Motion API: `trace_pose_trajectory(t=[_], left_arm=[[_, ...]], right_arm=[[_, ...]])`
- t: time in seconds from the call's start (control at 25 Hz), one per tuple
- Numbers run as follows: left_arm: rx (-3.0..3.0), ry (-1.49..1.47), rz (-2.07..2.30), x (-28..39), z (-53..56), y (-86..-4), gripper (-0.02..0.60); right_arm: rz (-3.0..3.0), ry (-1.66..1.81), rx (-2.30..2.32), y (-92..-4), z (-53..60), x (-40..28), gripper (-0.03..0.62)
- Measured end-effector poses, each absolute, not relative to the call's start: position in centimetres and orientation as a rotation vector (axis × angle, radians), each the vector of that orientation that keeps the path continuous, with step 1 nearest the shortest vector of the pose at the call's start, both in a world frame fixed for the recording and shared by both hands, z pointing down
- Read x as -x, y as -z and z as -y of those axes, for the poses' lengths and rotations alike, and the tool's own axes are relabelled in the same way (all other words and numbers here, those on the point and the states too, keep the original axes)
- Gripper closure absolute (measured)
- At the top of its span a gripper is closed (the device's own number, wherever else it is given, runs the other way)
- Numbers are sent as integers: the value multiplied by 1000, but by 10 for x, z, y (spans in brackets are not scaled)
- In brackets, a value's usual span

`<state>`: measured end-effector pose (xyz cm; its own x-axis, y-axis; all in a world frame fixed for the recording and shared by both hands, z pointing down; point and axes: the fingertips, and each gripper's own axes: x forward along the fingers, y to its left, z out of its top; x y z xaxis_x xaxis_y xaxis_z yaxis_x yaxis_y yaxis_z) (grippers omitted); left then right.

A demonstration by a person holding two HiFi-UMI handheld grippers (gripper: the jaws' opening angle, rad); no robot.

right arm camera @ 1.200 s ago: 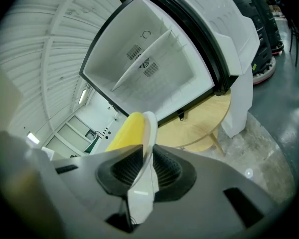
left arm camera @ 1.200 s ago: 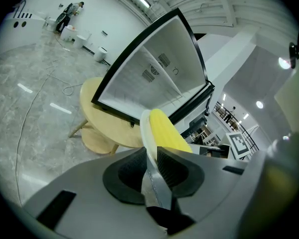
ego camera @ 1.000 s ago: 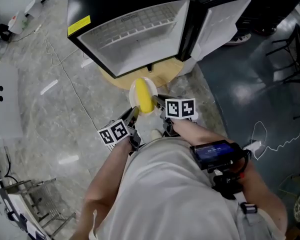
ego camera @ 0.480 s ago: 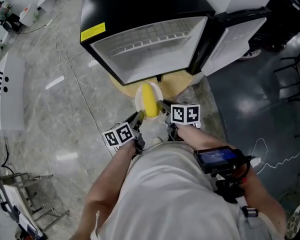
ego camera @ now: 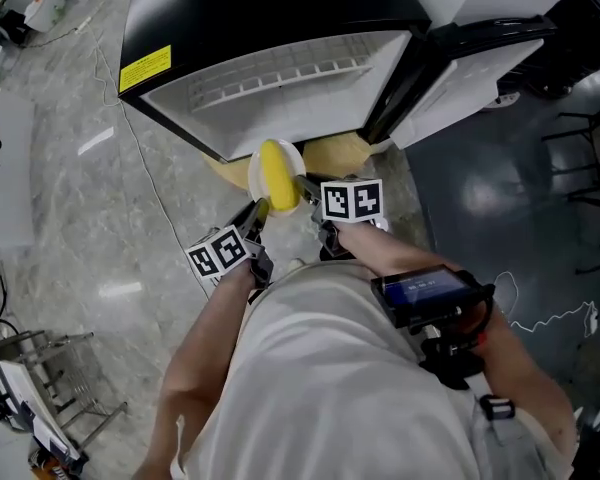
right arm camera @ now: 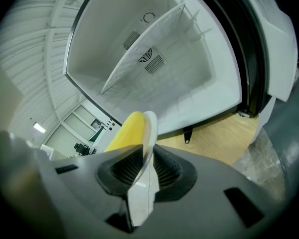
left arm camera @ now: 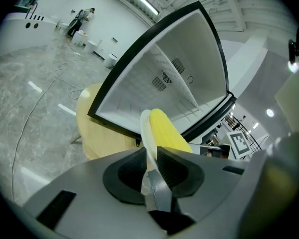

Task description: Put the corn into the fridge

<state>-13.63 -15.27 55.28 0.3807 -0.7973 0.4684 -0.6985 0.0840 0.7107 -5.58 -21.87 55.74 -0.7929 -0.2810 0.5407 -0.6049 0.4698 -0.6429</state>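
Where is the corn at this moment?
In the head view's centre, the corn lies on a white plate that the left gripper and right gripper each clamp by its rim, just in front of the open fridge.

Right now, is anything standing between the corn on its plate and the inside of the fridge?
Nothing visible does. The fridge has its door swung open, and the corn lies on a plate clamped by the left gripper and right gripper, facing the open compartment. Inside, only a wire shelf shows.
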Motion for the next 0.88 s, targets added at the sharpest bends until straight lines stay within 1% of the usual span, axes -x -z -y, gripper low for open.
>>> trace_pose_trajectory(t=[0.36, 0.88], left_arm=[[-1587, 119, 1394, 139, 180, -568, 511], [-1505, 155, 1448, 140, 189, -586, 511]], right_arm=[[2353, -1212, -657, -569, 252, 62, 534], [2336, -1150, -512, -589, 269, 73, 534]])
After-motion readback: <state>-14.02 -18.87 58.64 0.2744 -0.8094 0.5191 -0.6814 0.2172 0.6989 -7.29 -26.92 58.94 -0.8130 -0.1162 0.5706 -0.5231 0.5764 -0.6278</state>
